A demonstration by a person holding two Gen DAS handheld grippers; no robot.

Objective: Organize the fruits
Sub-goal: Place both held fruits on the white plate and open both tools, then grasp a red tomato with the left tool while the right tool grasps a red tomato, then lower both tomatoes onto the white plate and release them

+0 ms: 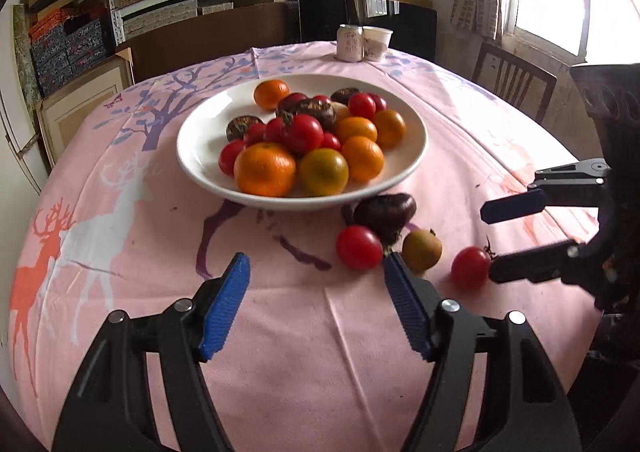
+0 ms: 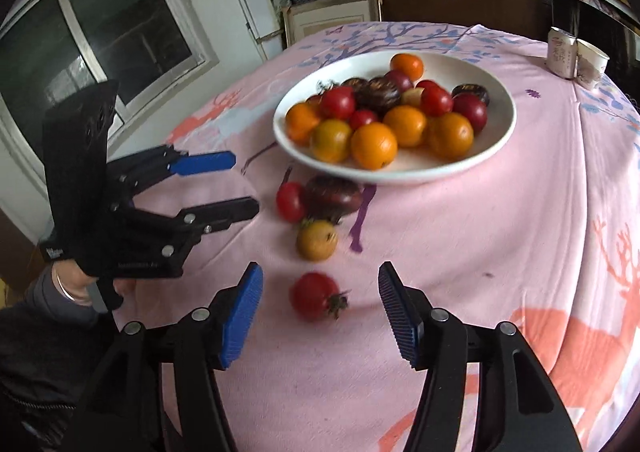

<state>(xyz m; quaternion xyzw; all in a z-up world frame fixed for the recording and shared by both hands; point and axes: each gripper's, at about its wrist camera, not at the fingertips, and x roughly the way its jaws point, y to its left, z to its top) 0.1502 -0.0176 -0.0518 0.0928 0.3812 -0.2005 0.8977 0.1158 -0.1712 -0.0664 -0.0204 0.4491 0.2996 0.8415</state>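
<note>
left tool [image 1: 316, 284]: jaws apart, empty | right tool [image 2: 320, 304]: jaws apart, straddling red tomato [image 2: 314, 296] without gripping, lined up for pickup | four fruits loose on worktop [image 1: 280, 332] beside white bowl [image 1: 192, 156], likely awaiting sorting

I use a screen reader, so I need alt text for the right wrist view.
The open right gripper frames a red tomato lying on the pink tablecloth. Beyond it three more fruits lie beside a white plate of fruit; the open left gripper is at left.
</note>
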